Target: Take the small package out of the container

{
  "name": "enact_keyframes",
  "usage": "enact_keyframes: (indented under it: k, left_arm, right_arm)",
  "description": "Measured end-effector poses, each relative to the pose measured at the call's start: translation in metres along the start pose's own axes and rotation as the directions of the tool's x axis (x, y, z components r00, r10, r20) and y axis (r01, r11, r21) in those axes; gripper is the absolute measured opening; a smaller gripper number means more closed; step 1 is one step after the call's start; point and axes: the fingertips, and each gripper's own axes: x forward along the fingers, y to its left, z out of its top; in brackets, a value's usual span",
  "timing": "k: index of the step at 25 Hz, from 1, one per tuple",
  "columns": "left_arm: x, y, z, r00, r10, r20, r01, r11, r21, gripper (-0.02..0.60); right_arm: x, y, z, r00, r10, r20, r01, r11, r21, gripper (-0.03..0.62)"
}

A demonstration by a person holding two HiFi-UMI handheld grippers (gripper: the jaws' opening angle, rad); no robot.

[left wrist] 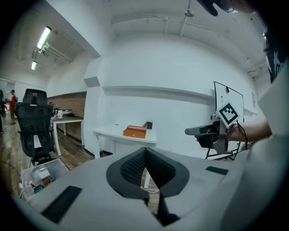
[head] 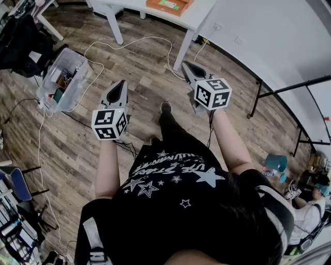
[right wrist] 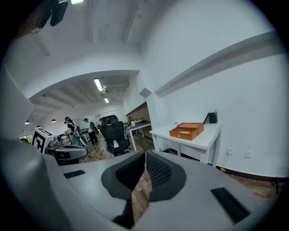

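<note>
**A:** Surface and room?

**B:** Wood-plank floor (head: 139, 119), with a white wall on the right. From the left: one black chair (head: 20, 36). One clear bin (head: 83, 72) stands on the floor, its mixed contents too small to identify. White cable (head: 39, 150) trails over the planks. One white table (head: 201, 15) stands near the wall.

**A:** The small package?

**B:** It cannot be told apart in any view, so its heading and long axis cannot be stated. One orange box (right wrist: 186, 131) lies flat and closed on the table. Its long side appears to run along the tabletop.

**A:** The tongs?

**B:** Two. The left gripper (left wrist: 144, 151) is clenched, pads meeting on nothing. The right gripper (right wrist: 145, 154) is likewise clenched and empty. Both are held in the air over the floor, well apart from bin and table, noses toward the table.
</note>
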Motion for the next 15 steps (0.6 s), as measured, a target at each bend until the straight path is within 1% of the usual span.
enact_keyframes:
  k: [9,15]
  left_arm:
    - [0.001,-0.003,-0.008,1.000,-0.004,-0.006,0.004,1.000,0.004,0.018]
    - [0.005,0.004,-0.011,1.000,0.007,-0.007,-0.007,1.000,-0.017,0.018]
  right_arm:
    - [-0.006,-0.005,-0.014,1.000,-0.016,-0.005,0.017,0.999,0.033,0.051]
    - [0.000,-0.006,-0.016,1.000,-0.015,-0.011,0.016,0.999,0.041,0.051]
